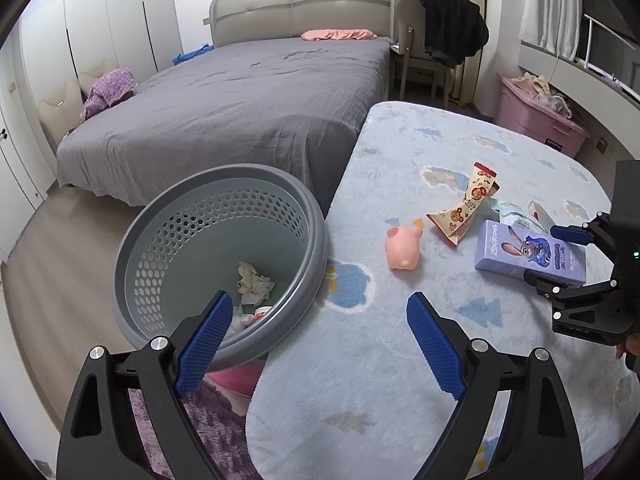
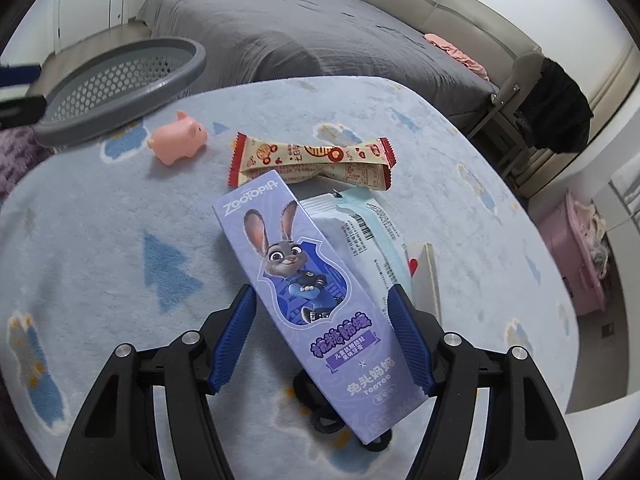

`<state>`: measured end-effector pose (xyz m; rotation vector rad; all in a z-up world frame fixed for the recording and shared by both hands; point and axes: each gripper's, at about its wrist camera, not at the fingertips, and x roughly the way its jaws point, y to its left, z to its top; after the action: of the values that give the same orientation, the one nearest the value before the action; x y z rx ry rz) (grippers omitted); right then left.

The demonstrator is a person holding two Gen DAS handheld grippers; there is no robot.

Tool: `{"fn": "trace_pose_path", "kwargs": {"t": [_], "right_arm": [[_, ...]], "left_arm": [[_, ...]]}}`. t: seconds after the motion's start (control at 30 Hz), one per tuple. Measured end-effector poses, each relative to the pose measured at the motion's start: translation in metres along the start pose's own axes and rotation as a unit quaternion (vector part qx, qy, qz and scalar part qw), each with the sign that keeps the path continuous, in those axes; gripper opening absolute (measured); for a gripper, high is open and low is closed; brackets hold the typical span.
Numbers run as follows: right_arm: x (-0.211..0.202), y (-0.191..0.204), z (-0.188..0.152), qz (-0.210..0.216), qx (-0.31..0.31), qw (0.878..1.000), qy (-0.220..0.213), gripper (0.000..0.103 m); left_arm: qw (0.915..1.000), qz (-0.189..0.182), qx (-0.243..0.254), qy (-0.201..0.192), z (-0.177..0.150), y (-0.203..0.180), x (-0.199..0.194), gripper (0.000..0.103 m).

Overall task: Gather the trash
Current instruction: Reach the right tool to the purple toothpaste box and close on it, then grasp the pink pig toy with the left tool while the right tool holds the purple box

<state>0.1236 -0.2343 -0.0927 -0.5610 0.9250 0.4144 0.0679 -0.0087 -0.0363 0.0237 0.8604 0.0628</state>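
A purple toothpaste box (image 2: 316,300) with a cartoon rabbit lies slantwise on the fluffy blue table cover (image 2: 100,240). My right gripper (image 2: 321,292) is around its near half, and both blue pads touch its long edges. In the left wrist view the same box (image 1: 520,248) sits at the right with the right gripper (image 1: 542,255) clamped over its end. A red-edged snack wrapper (image 2: 312,160), a pale wipes packet (image 2: 360,232) and a small white card (image 2: 424,272) lie just beyond. My left gripper (image 1: 320,297) hangs open and empty beside the grey perforated basket (image 1: 316,240), which holds crumpled tissue (image 1: 254,282).
A pink toy pig (image 1: 404,248) stands on the cover between basket and wrapper. A black hair tie (image 2: 320,424) peeks out under the box. Behind are a grey bed (image 1: 240,112), a chair with a dark garment (image 1: 448,28) and a pink storage bin (image 1: 540,116).
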Motion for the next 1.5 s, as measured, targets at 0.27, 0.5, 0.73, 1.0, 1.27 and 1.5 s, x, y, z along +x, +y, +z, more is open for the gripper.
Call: {"fn": "trace_pose_path", "kwargs": {"t": [0.27, 0.5, 0.73, 1.0, 1.27, 1.5], "right_arm": [[-0.006, 0.006, -0.018, 0.064, 0.151, 0.985, 0.046, 0.051], [-0.011, 0.029, -0.045, 0.094, 0.254, 0.961, 0.050, 0.051], [-0.017, 0.041, -0.052, 0.065, 0.325, 0.944, 0.002, 0.051], [-0.007, 0.039, -0.043, 0.032, 0.354, 0.934, -0.017, 0.046], [-0.022, 0.029, -0.064, 0.044, 0.388, 0.919, -0.050, 0.045], [-0.041, 0.018, -0.083, 0.054, 0.410, 0.906, -0.084, 0.045]], "left_arm": [[0.9998, -0.015, -0.008, 0.007, -0.004, 0.004, 0.007, 0.087], [0.9995, -0.028, -0.009, 0.007, -0.010, 0.006, 0.008, 0.087], [0.9993, -0.036, -0.009, 0.008, -0.015, 0.007, 0.009, 0.087], [0.9992, -0.039, 0.005, 0.008, -0.020, 0.003, 0.011, 0.087], [0.9986, -0.049, 0.017, 0.009, -0.013, -0.013, 0.023, 0.087], [0.9978, -0.061, 0.024, 0.013, 0.000, -0.035, 0.043, 0.087]]}}
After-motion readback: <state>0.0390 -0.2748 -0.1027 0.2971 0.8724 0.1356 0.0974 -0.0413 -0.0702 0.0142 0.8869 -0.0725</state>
